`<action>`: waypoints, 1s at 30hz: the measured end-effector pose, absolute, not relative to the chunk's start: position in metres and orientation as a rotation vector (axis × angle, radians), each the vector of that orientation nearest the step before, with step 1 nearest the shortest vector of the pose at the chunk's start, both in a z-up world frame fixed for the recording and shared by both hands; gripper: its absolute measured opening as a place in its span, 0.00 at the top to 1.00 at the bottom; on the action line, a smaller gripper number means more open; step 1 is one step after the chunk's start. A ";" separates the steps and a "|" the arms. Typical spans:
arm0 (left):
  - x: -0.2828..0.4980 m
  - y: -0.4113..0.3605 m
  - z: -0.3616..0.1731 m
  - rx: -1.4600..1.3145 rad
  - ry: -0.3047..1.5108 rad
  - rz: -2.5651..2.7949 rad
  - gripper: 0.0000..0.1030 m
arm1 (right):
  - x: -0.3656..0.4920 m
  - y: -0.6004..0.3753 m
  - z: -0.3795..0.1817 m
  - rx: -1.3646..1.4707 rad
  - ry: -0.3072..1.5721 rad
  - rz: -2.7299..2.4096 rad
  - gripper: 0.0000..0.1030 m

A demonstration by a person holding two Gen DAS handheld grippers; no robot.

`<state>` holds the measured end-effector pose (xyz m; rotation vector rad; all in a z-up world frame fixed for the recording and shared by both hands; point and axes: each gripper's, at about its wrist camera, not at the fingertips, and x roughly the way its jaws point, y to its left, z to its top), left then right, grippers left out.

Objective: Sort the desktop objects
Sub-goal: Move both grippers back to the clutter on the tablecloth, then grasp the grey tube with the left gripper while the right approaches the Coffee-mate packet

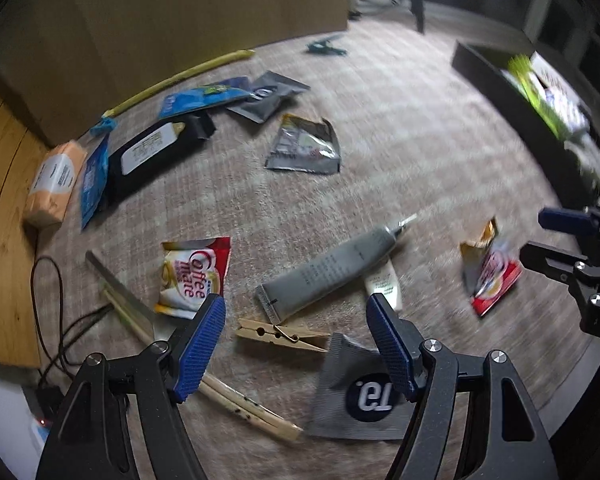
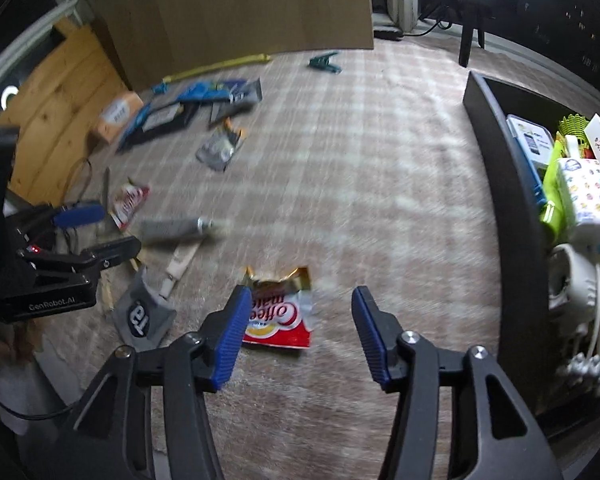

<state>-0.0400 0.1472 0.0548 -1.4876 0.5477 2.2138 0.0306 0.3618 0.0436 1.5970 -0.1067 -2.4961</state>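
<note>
My left gripper (image 1: 296, 312) is open and empty above a wooden clothespin (image 1: 280, 334), with a grey tube (image 1: 332, 268) just beyond and a grey "T9" sachet (image 1: 360, 396) below its right finger. A Coffee mate packet (image 1: 196, 276) lies by its left finger. My right gripper (image 2: 300, 304) is open and empty just above another red Coffee mate packet (image 2: 280, 312), which also shows in the left wrist view (image 1: 490, 272). The left gripper shows in the right wrist view (image 2: 96, 232) at the left, and the grey tube (image 2: 172, 228) lies next to it.
A dark bin (image 2: 500, 184) with several items stands at the right. Packets, a black pouch (image 1: 156, 152), a silver sachet (image 1: 306, 146), a tissue pack (image 1: 54, 184), chopsticks (image 1: 240, 404) and a teal clip (image 2: 324, 62) lie on the checked cloth. A cardboard box (image 2: 236, 8) stands behind.
</note>
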 end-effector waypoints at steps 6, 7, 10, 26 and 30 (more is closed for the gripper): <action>-0.045 0.158 0.044 -1.466 0.624 2.149 0.31 | 0.029 0.352 0.029 1.656 -0.098 -2.505 0.48; -0.047 0.159 0.042 -1.467 0.625 2.140 0.31 | 0.028 0.351 0.027 1.665 -0.094 -2.509 0.48; -0.052 0.164 0.036 -1.471 0.644 2.117 0.31 | 0.026 0.347 0.023 1.688 -0.078 -2.513 0.45; -0.091 0.166 0.026 -1.515 0.534 2.120 0.32 | 0.001 0.330 0.011 1.693 0.059 -2.553 0.38; -0.098 0.159 0.027 -1.523 0.467 2.153 0.39 | -0.004 0.331 0.011 1.661 0.098 -2.568 0.41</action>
